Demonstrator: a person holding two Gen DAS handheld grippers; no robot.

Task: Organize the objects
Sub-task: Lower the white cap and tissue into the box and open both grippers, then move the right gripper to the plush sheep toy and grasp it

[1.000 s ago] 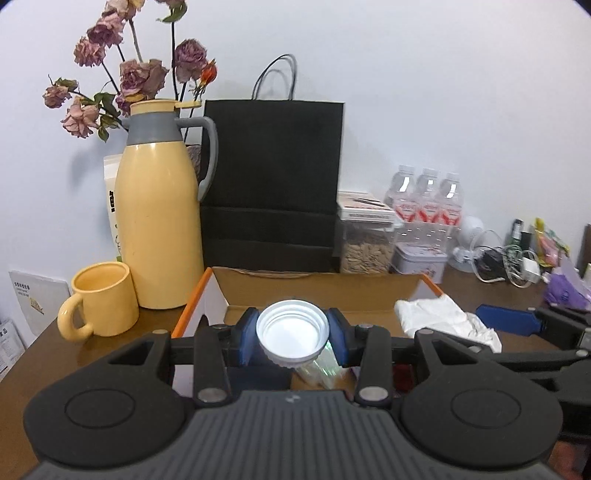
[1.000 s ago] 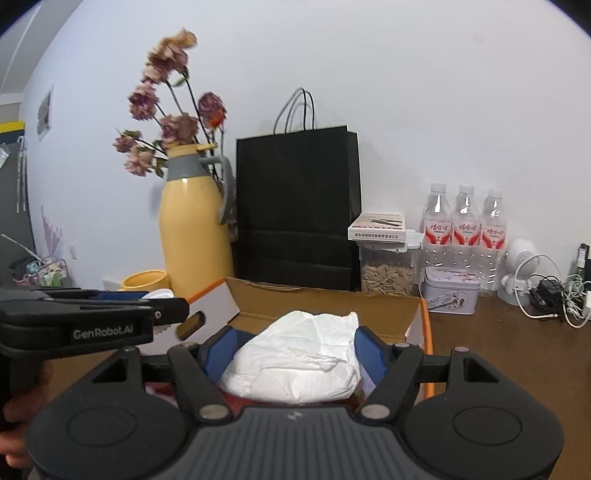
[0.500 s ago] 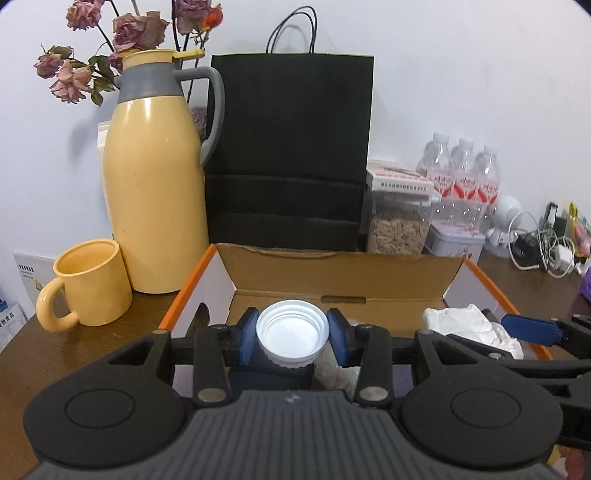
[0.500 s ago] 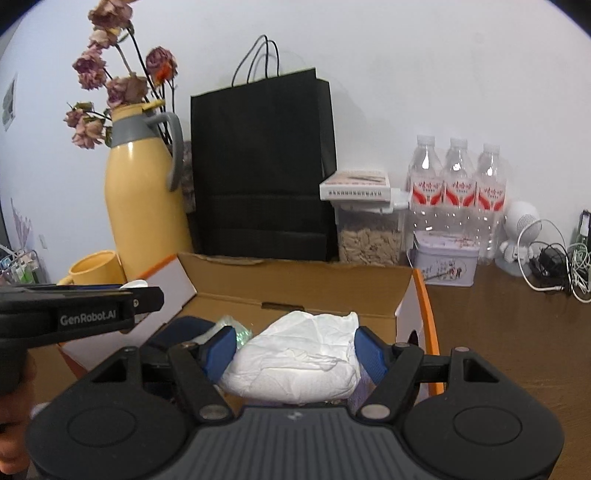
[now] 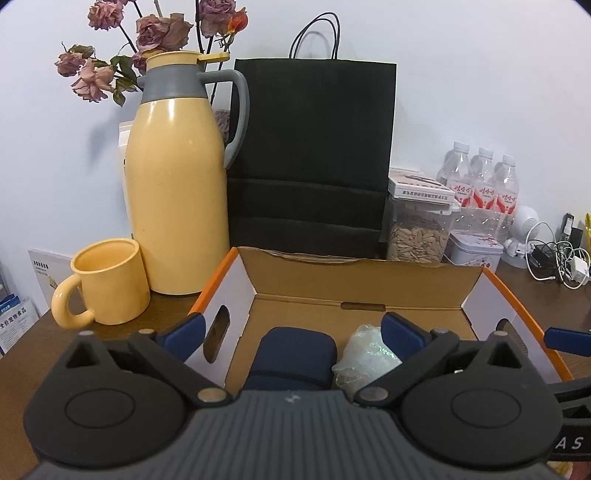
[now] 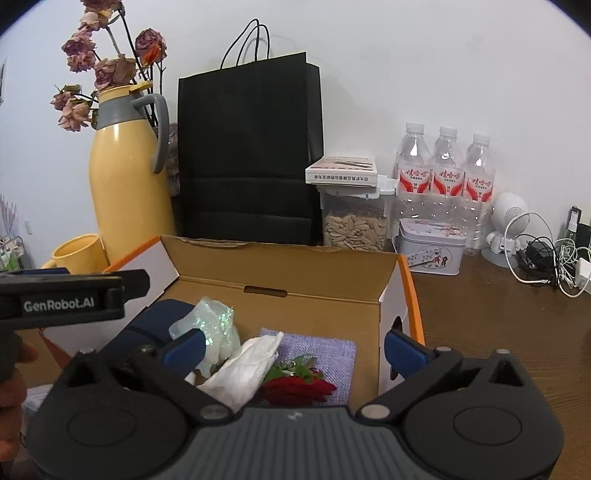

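An open cardboard box [image 5: 364, 282] [image 6: 280, 269] with orange edges stands on the brown table. Inside lie a dark blue pouch [image 5: 295, 354] [image 6: 155, 325], a clear crinkled plastic wrap [image 5: 364, 356] [image 6: 212, 325], a crumpled white tissue [image 6: 243, 369], a red rose [image 6: 299, 387] and a lilac cloth [image 6: 325, 347]. My left gripper [image 5: 293, 332] is open and empty above the box's left half. My right gripper [image 6: 293, 349] is open and empty above the box's right half, over the tissue. The white cap is out of sight.
Behind the box stand a yellow thermos [image 5: 177, 192], a yellow mug [image 5: 107, 280], dried roses [image 5: 147, 33], a black paper bag [image 5: 310, 155], a seed jar [image 5: 419, 236], a tin [image 6: 430, 251], three water bottles [image 6: 447, 177] and tangled cables [image 6: 546, 266].
Both grippers have opened. The left one let go of the white cap, which is gone from view. The right one let go of the white tissue, which now lies in the box.
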